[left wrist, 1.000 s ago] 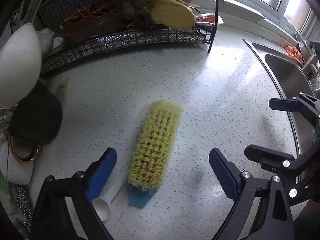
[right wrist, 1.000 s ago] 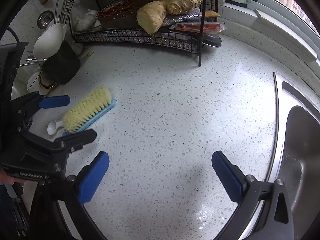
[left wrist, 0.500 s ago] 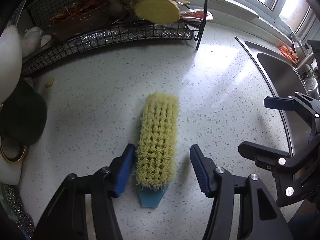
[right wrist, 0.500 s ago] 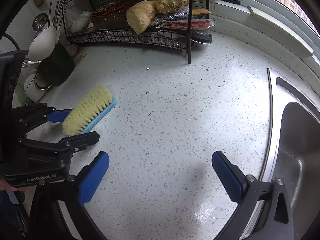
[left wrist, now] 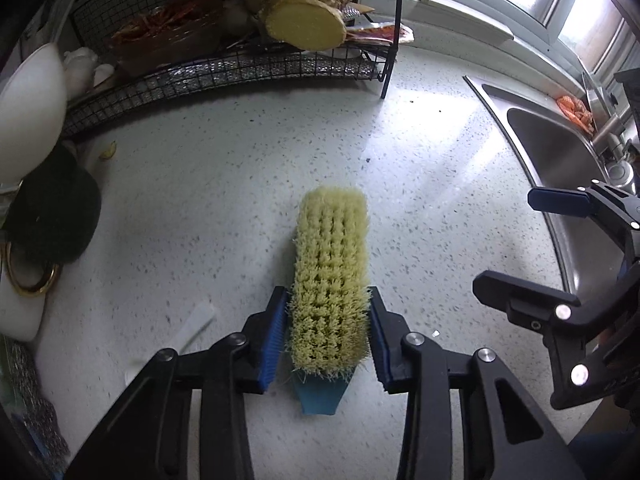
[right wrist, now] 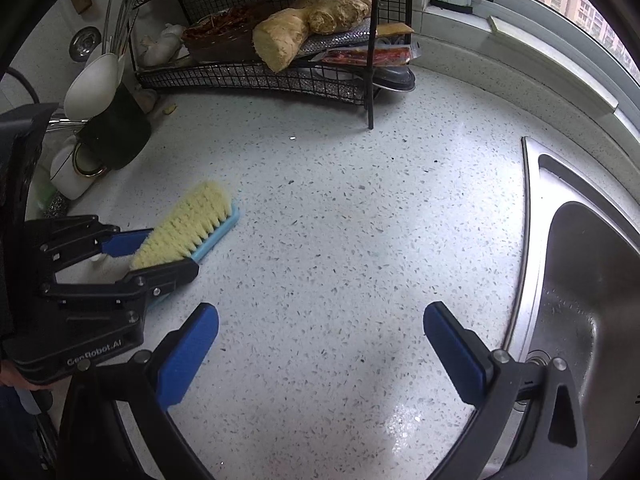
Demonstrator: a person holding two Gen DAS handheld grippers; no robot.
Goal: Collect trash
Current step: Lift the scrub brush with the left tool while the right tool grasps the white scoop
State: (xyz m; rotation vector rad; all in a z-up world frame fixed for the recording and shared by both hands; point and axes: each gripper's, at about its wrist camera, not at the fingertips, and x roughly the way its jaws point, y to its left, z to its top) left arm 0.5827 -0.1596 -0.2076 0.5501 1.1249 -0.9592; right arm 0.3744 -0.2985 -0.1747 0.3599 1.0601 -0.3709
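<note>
While the left claw [left wrist: 327,334] has just been closing, its pads now press both sides of the brush [left wrist: 330,280], which lies bristles-up on the table [left wrist: 240,200] left of the sink [right wrist: 592,300]. The right claw [right wrist: 320,356] hangs wide, empty. No trash is collected yet.

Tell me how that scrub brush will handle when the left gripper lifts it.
The brush probably gives at first: the left gripper, jaws just closing, has its pads against soft bristles, not clearly on the blue base. It looks light. Held near its handle end, the long front may droop. Lying flat on the counter, it shouldn't roll.
</note>
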